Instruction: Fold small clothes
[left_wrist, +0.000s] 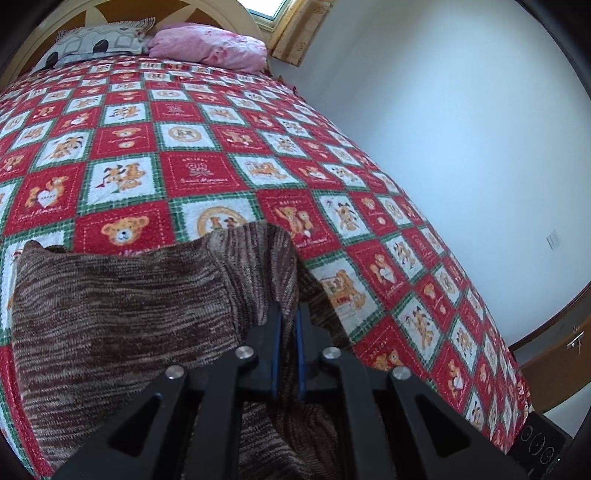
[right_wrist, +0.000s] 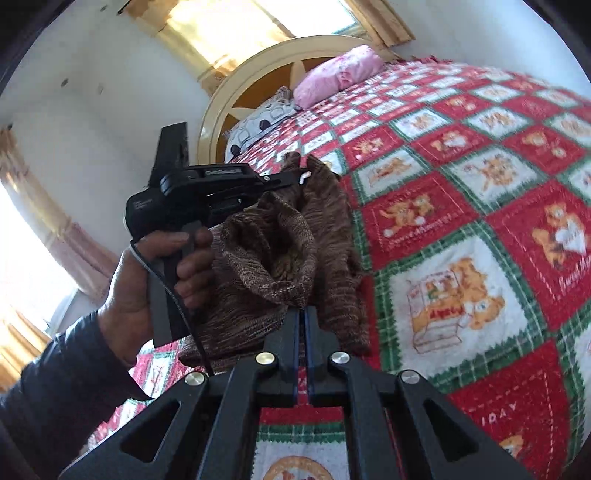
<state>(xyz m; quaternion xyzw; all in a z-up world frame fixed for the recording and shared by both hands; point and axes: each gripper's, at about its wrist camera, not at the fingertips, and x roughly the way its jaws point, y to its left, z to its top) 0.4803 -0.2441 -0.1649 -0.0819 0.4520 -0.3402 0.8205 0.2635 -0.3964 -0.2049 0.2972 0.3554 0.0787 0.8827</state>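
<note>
surface: bed, covered by a red, white and green checked quilt printed with teddy bears | at headboard: pink pillow beside a grey patterned pillow | near end: brown knit garment partly laid on the quilt

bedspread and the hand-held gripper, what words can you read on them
"Sweet Memories": red square of the bedspread, stitched in script, only just legible.
"HOLIDAY": same red squares, above the motif, mostly blurred.
Small white print on the left hand-held gripper, seen from the right wrist: too small to read.
</note>
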